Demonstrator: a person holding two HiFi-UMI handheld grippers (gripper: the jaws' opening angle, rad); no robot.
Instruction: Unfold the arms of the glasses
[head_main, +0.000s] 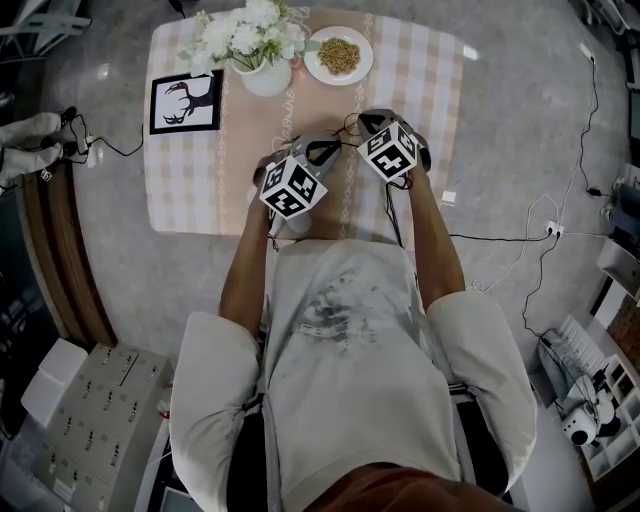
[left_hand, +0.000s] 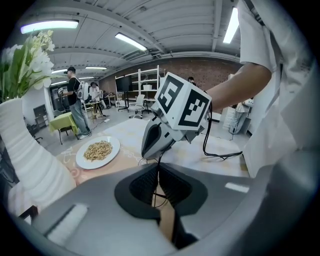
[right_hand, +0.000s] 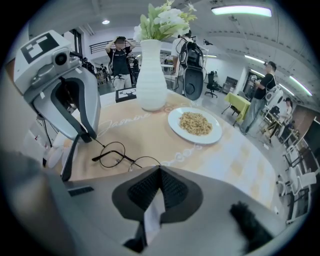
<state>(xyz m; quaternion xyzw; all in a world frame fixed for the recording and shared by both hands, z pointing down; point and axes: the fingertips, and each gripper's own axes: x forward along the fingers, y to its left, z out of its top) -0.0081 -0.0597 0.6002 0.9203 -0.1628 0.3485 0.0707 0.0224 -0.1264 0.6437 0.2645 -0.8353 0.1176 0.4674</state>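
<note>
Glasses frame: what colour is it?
Black; the glasses show best in the right gripper view.

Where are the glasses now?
In the right gripper view, lower left: the glasses span between the left gripper and right gripper, nearer than the vase and plate.

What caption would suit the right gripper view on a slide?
Right tongs shut on the rim of wire glasses; left tongs pinch one arm.

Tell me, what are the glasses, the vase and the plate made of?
Glasses: probably metal wire, because the dark round rims are so thin. The table shows through the lenses, so they're clear glass or plastic.
Vase: looks like white ceramic, matte, with fine ribs round it.
Plate: likely white ceramic too, with a smooth rim.
</note>
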